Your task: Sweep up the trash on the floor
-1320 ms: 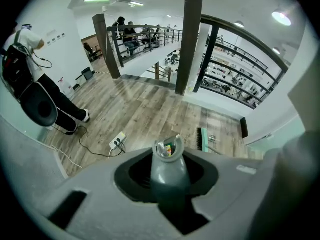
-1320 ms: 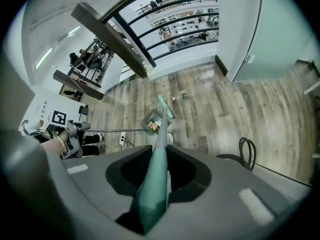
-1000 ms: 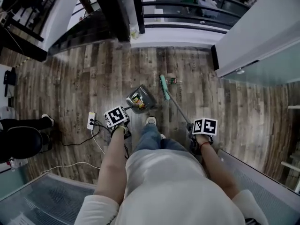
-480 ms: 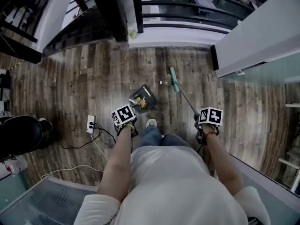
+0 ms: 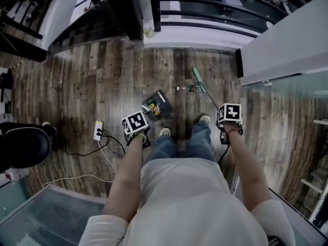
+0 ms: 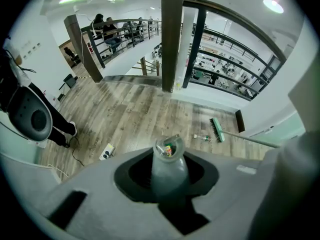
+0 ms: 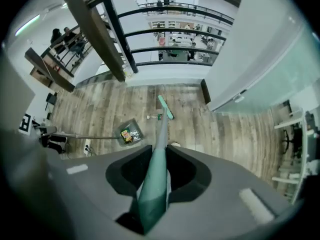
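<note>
My left gripper (image 5: 136,124) is shut on the grey handle (image 6: 169,173) of a long-handled dustpan (image 5: 156,105), which rests on the wood floor ahead of my feet with colourful wrappers inside. My right gripper (image 5: 229,114) is shut on the green broom handle (image 7: 156,179). The green broom head (image 5: 198,79) sits on the floor, farther out and to the right of the dustpan. A small bottle-like piece of trash (image 5: 190,88) lies just left of the broom head, also in the left gripper view (image 6: 202,137) and the right gripper view (image 7: 152,117).
A white power strip (image 5: 98,132) with cables lies on the floor at the left. A person in black (image 5: 23,147) stands at the far left. A dark post (image 5: 123,9) and black railing (image 5: 215,4) bound the far side; a white wall (image 5: 287,40) and glass panels bound the right.
The broom head has slid right and farther out, past the small trash. My right gripper shifted right. A foot stepped forward on the right. The dustpan stays about where it was.
</note>
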